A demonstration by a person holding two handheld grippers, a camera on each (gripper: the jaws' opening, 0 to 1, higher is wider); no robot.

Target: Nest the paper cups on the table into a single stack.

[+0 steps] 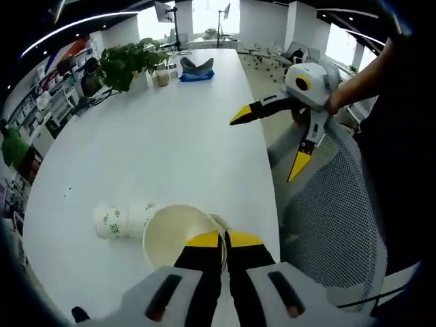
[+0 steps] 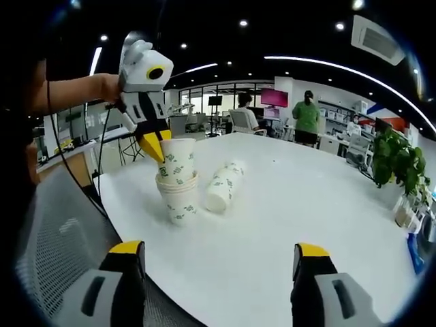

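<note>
On the broad white oval table (image 2: 320, 225), an upright stack of white paper cups with green print (image 2: 178, 197) stands near the table edge closest to the grey mesh office chair (image 1: 340, 218). The left yellow-tipped grey gripper (image 2: 155, 151) clamps the rim of the topmost white paper cup (image 2: 176, 162), which sits partly seated in that stack; in the left gripper view the same gripper (image 1: 223, 240) shows its jaws pressed together on the cup wall, the cup's open mouth (image 1: 178, 235) just ahead of them. A second group of nested white paper cups lying on its side (image 2: 225, 185) rests on the table just beside the upright stack, on the side farther from the chair.

The right yellow-tipped grey gripper (image 2: 221, 255) hangs near the chair edge of the table with jaws wide apart and nothing between them; it also appears in the left gripper view (image 1: 269, 139), off the table's edge.

The step in hand appears to be seating the top cup. To do it well, keep the cup's axis lined up with the stack, press straight down without tilting, and let go only once it sits snugly. The stack is light and could tip, so a gentle push suits. The lying cups likely come next, gripped near the rim.
</note>
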